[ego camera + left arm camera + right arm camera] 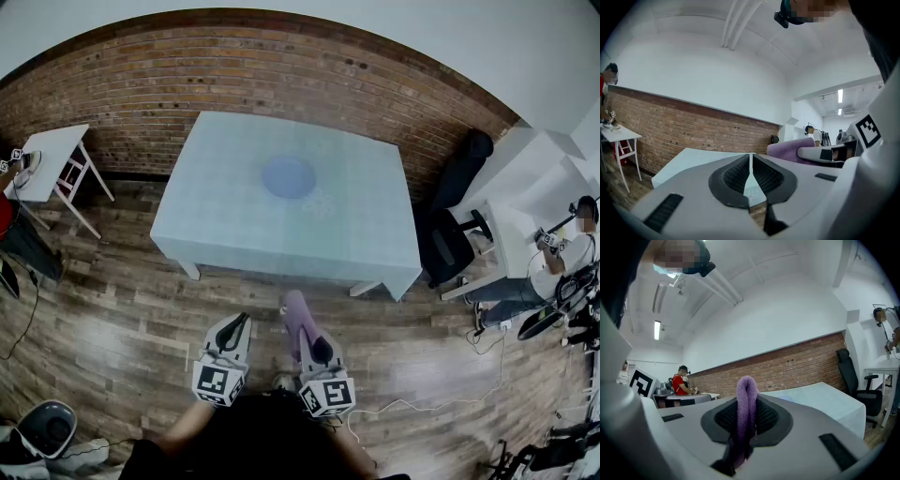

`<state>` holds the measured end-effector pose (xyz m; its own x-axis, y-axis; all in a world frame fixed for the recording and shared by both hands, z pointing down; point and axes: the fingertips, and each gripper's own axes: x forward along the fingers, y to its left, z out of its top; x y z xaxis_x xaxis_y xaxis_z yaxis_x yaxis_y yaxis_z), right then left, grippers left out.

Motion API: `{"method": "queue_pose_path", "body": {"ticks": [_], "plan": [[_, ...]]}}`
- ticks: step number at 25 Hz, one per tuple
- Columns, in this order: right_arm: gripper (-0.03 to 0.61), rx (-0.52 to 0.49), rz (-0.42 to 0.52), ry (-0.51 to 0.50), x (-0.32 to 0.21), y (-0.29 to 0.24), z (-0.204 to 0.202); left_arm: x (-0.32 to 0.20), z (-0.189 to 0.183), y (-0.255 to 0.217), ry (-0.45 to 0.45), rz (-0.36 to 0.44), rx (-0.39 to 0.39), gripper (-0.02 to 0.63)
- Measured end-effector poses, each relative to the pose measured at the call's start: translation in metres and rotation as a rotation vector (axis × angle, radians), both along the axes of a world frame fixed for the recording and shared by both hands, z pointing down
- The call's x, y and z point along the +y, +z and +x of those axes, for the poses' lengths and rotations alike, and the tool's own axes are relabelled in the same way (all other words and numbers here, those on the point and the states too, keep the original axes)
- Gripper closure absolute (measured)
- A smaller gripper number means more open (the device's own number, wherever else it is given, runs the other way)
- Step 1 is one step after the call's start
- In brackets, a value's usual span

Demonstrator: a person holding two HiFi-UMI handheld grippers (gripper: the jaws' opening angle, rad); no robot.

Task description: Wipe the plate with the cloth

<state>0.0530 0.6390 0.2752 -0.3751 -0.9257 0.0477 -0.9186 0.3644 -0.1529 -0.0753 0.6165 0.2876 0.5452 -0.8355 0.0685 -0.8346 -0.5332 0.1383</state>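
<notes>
Step in hand: approach, wiping not started. The right gripper (313, 345) is clenched on the purple cloth (298, 315). In the right gripper view the cloth (746, 401) is folded over and pinched between the pads, with its loop sticking out past the jaw tips. The left gripper (238, 325) is empty with its jaws pressed together, only a thin slit between the pads in the left gripper view (751, 161). It sits at 9 o'clock of the right one, both held level over the wood floor (112, 309).

The blue plate (289, 176) is at 12 o'clock from the grippers. It lies flat near the middle of the table (216, 225), well apart from both grippers, with nothing touching it.

Next move, as I judge it: carry the cloth toward 12 o'clock over the table edge, lower it onto the plate and rub. The left gripper may need to steady the rim, since the plate could slide on the tablecloth.
</notes>
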Motion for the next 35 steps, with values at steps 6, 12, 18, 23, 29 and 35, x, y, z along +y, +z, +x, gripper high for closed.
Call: {"method": "queue_pose_path", "body": {"ticks": [6, 12, 18, 23, 29, 35], "plan": [[0.514, -0.008, -0.003, 0.007, 0.003, 0.000, -0.001, 0.005, -0.001, 0.001, -0.001, -0.004, 0.003, 0.565], [0.514, -0.043, -0.021, 0.034, 0.003, 0.000, 0.009, 0.005, 0.001, -0.001, 0.000, -0.006, -0.003, 0.565], [0.514, -0.031, -0.018, 0.033, 0.006, 0.000, 0.016, 0.009, 0.009, 0.000, 0.000, -0.005, -0.013, 0.565], [0.513, -0.029, -0.019, 0.029, 0.007, -0.001, 0.028, 0.011, 0.024, -0.003, 0.000, 0.003, -0.024, 0.565], [0.513, -0.028, -0.017, 0.024, 0.007, 0.001, 0.055, 0.011, 0.049, -0.005, -0.018, 0.001, -0.021, 0.565], [0.514, -0.024, -0.021, -0.011, 0.010, 0.005, 0.085, 0.013, 0.083, -0.003, -0.050, 0.003, -0.030, 0.565]]}}
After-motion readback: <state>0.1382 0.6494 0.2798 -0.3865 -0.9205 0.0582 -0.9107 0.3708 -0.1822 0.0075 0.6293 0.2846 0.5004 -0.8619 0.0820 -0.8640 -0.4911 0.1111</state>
